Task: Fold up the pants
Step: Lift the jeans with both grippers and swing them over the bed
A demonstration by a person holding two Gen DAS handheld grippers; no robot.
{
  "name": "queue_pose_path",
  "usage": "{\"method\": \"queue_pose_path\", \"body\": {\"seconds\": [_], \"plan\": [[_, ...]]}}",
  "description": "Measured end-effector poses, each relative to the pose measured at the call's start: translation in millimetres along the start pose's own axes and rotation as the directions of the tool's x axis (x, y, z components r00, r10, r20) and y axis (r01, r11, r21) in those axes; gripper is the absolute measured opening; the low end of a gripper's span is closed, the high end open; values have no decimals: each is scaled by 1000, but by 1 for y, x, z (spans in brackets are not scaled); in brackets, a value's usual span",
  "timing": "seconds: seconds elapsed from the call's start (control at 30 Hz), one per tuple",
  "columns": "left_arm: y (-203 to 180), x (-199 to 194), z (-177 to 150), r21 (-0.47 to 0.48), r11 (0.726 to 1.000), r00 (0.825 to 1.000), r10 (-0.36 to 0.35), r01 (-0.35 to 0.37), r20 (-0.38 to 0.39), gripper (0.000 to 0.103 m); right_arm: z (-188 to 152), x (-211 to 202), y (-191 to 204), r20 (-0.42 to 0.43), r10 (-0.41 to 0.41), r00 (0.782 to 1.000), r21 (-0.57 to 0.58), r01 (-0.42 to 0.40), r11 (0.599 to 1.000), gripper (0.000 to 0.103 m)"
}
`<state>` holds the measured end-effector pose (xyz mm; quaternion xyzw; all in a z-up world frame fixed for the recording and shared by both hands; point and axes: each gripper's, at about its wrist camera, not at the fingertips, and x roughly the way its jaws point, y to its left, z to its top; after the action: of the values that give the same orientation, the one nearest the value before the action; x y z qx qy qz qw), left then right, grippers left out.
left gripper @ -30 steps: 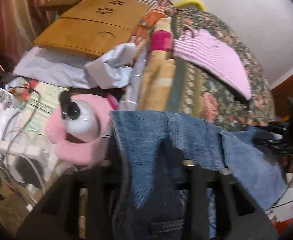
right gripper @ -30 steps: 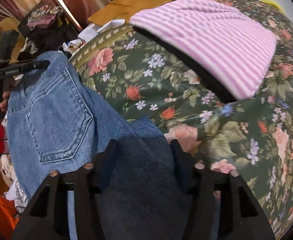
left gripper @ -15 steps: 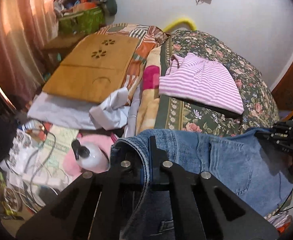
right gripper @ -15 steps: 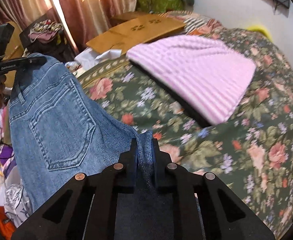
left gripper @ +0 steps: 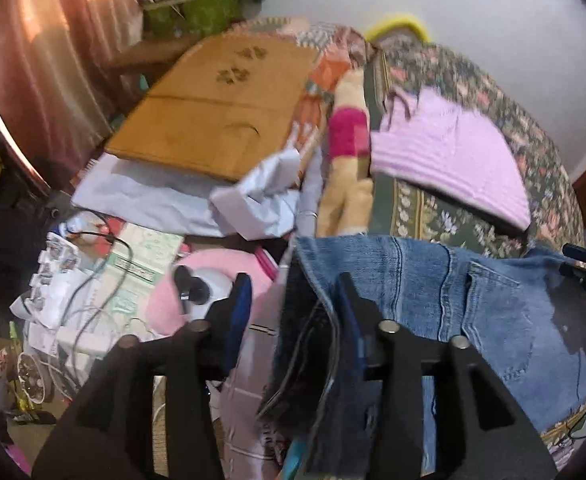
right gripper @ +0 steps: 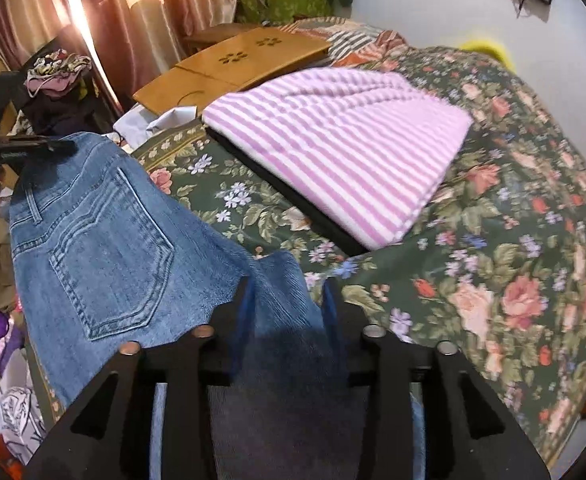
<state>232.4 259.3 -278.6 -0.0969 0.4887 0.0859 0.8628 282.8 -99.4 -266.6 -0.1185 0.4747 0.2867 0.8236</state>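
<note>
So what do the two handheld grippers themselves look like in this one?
Both are matte black. The left gripper and right gripper each have two flat, angular fingers with triangular cut-outs, round silver fastener heads on the linkage, and blue pads on the inner faces. Seen from the other camera, each looks like a slim black bar; its small white lettering is unreadable.

Floral bed (right gripper: pixel 493 240) w/ striped top (right gripper: pixel 341 152), jeans (right gripper: pixel 105 248).

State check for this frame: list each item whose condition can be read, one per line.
jeans: unfolded, back pocket up, waist end draped over the bed edge
left claw: opening, denim between its fingers
right claw: opening, denim between its fingers
striped top: folded, flat on the bedspread
</note>
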Motion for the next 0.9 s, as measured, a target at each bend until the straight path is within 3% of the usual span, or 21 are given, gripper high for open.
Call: {"method": "queue_pose_path", "body": {"seconds": [0.3,0.47,0.63,0.83,0.9], "plan": [[21,-48,-55,-39,999,999,-28,29,37,47,-3,-33,11,79,47,996,27,-49,998,49],[12,-50,-85,1,998,998,-64,64,15,47,-3,-29,36,81,74,994,-12,-73,997,55],[-2,-22,-100,67,997,998,-20,23,-55,46,-11,-2,73,19,186,982,-23,-186,982,55],[12,-3,-91,-14,1000,999,7,-8,-53,46,-22,34,127,-78,259,963,-69,-264,962,55],[18,1,-87,-10,994,992,112,-113,-52,46,-26,45,141,-110,281,953,-68,-289,955,58]]}}
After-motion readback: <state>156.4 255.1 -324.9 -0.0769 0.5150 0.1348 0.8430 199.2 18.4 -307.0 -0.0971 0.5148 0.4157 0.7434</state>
